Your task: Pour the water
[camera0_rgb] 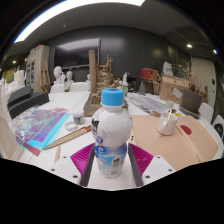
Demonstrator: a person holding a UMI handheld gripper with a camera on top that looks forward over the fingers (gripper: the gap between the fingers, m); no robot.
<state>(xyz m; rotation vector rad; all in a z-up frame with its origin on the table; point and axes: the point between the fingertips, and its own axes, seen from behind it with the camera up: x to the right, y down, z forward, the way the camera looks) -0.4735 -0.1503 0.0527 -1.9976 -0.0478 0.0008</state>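
A white plastic bottle (111,135) with a light blue cap and a blue-and-white label stands upright between my fingers. My gripper (111,160) is shut on the bottle, with the magenta pads (82,158) pressing its lower body from both sides. The bottle's base is level with the fingers, and what lies under it is hidden. Beyond the right finger, a pale cup (167,124) stands on the light wooden table (195,140).
A shiny iridescent bag (38,128) lies on the table to the left, with a small dark jar (79,118) behind it. A red-and-white object (185,129) lies next to the cup. Wooden stands (93,75), papers and boxes crowd the far side.
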